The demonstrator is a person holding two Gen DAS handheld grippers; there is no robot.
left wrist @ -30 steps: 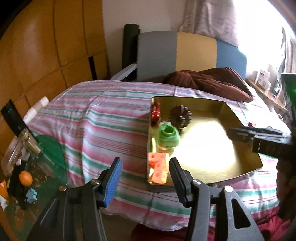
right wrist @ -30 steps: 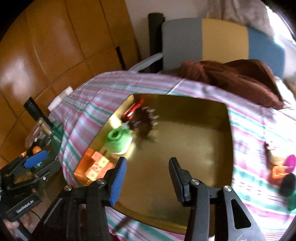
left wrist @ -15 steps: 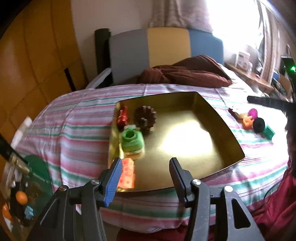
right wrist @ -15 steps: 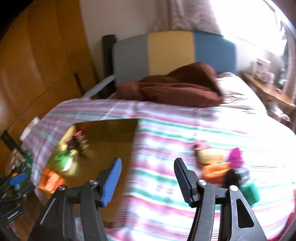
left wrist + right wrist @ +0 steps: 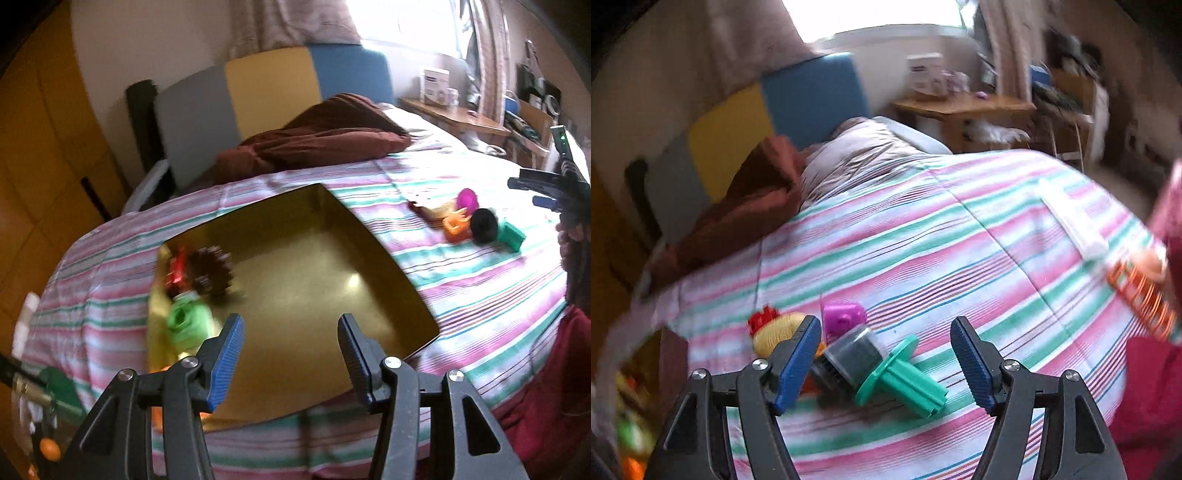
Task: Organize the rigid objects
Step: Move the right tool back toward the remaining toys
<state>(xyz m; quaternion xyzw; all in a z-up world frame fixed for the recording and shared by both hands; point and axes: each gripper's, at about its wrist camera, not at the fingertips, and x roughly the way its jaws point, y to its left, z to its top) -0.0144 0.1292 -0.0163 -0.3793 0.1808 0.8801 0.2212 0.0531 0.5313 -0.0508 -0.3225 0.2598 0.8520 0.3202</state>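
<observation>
A gold tray lies on the striped bedspread and holds a red piece, a dark brown gear and a green ring piece along its left side. My left gripper is open and empty above the tray's near edge. Right of the tray lies a loose pile: a magenta piece, an orange piece, a black wheel and a teal piece. My right gripper is open and empty just above the teal piece and black wheel. It also shows at the right edge of the left view.
A brown blanket lies at the head of the bed before a grey, yellow and blue headboard. A white bar and an orange patterned item lie at the right. A wooden side table stands beyond the bed.
Both views have swung to the right. My right gripper has left the tray and come over the loose pile. My left gripper has moved in over the tray's near edge.
</observation>
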